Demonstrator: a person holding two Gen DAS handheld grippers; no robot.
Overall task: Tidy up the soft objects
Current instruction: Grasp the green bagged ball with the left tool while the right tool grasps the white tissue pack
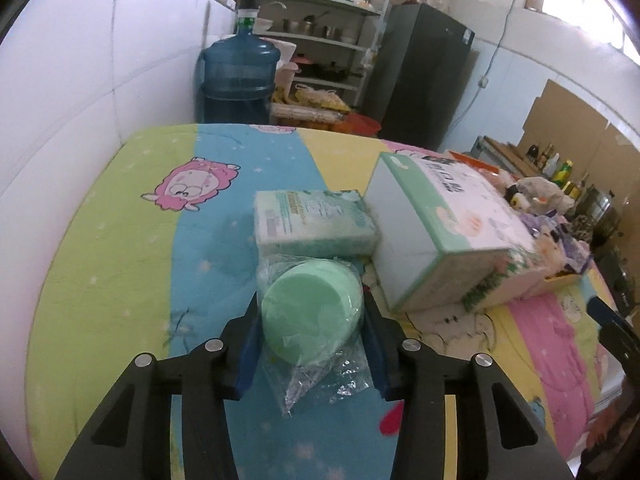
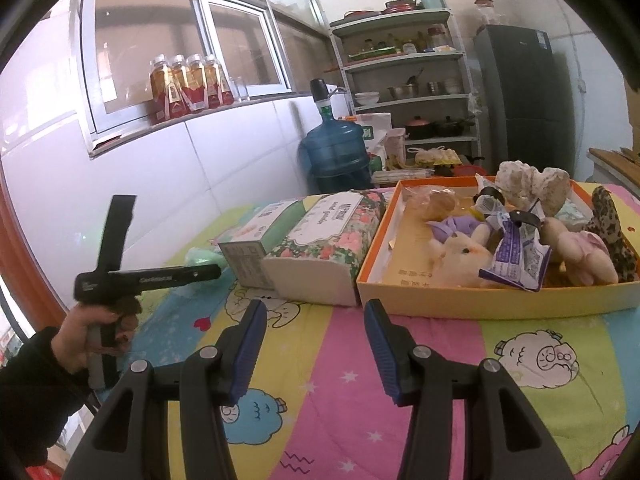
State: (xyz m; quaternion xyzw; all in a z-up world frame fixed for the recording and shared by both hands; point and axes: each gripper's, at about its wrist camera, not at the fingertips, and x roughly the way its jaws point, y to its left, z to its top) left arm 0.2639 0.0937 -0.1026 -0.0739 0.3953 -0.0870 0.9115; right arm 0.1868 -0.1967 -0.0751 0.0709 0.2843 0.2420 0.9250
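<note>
A round pale-green sponge in clear wrap (image 1: pixel 308 320) lies on the striped cartoon cloth (image 1: pixel 120 260). My left gripper (image 1: pixel 311 304) is shut on it, one blue pad against each side. Just beyond it are a rectangular green sponge pack (image 1: pixel 316 224) and a tissue box (image 1: pixel 440 232). My right gripper (image 2: pixel 316 320) hovers open over the cloth with nothing between its fingers. Ahead of it stand a floral tissue pack (image 2: pixel 324 248) and an orange tray (image 2: pixel 480 304) holding several plush toys (image 2: pixel 460 252). A hand (image 2: pixel 92 332) holding the left gripper's handle shows at the left of the right wrist view.
A white tiled wall (image 1: pixel 100 80) runs close along the left of the table. Behind the table stand a blue water jug (image 1: pixel 240 72), a shelf rack (image 2: pixel 408 80) with pots, and a dark fridge (image 2: pixel 520 96). Bottles (image 2: pixel 188 84) line the window sill.
</note>
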